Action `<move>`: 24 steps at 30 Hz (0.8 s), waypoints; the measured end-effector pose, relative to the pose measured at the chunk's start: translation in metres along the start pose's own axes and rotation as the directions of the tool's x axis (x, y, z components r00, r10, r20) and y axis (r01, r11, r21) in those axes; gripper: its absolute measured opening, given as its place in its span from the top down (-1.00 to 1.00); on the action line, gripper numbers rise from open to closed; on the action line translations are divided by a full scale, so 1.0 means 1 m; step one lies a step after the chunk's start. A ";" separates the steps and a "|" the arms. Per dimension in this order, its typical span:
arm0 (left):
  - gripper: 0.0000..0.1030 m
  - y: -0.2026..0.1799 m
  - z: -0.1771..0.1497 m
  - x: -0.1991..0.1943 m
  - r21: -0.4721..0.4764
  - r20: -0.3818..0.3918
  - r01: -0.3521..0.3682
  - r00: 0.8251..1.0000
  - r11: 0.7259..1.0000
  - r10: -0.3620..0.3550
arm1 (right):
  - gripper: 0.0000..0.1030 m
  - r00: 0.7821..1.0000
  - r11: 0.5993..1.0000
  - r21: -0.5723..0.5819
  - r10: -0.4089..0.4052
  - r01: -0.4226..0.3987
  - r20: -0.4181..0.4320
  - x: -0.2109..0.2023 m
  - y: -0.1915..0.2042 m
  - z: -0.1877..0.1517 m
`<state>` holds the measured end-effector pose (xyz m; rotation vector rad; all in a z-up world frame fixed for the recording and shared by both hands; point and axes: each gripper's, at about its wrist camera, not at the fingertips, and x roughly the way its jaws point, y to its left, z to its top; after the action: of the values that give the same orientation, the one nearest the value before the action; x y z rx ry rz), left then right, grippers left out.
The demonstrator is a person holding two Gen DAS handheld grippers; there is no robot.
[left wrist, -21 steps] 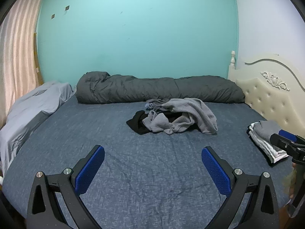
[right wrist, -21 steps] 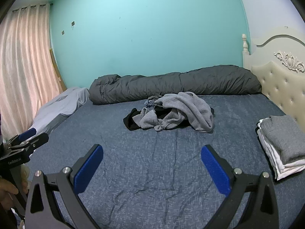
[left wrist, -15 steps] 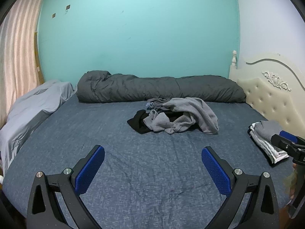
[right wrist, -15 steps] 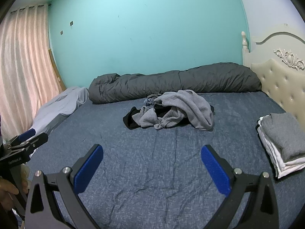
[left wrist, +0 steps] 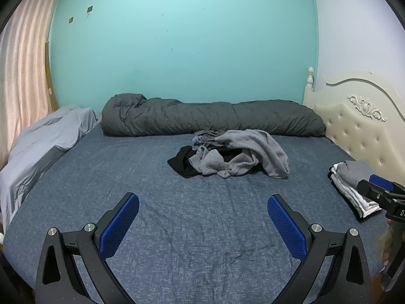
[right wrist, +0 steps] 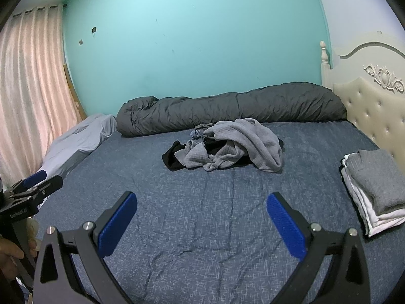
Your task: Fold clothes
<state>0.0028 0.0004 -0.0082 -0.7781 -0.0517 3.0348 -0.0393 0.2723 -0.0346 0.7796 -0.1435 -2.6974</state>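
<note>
Fingers of my left gripper (left wrist: 203,210) stand spread as wide as they go, nothing between the blue pads, bare blue bed sheet (left wrist: 202,240) beneath. Right gripper (right wrist: 201,209) the same: fully apart, holding nothing, over the near edge of the bed. I note the unfolded clothes pile (left wrist: 230,154), grey garments tangled over a black one, lying near the middle of the bed, toward the far edge, well apart from both grippers. Just behind it a rolled dark grey duvet (left wrist: 212,117) runs along the far edge. A folded stack (right wrist: 372,190), grey on white, sits at the right edge beside the cream headboard (right wrist: 379,101). A pale grey pillow (left wrist: 48,136) lies at the left edge.
</note>
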 end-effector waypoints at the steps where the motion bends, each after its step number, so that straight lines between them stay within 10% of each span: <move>1: -1.00 0.000 0.000 0.000 -0.002 0.001 -0.004 1.000 1.000 0.004 | -1.00 1.000 1.000 -0.001 0.000 0.000 0.000 0.000 0.000 0.000; 24: -1.00 -0.003 0.006 -0.003 -0.023 0.004 0.008 1.000 1.000 -0.008 | -1.00 1.000 1.000 0.011 -0.009 0.009 -0.009 -0.004 -0.002 -0.001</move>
<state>0.0031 0.0029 -0.0016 -0.7712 -0.0896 3.0334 -0.0360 0.2754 -0.0335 0.7979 -0.1535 -2.7037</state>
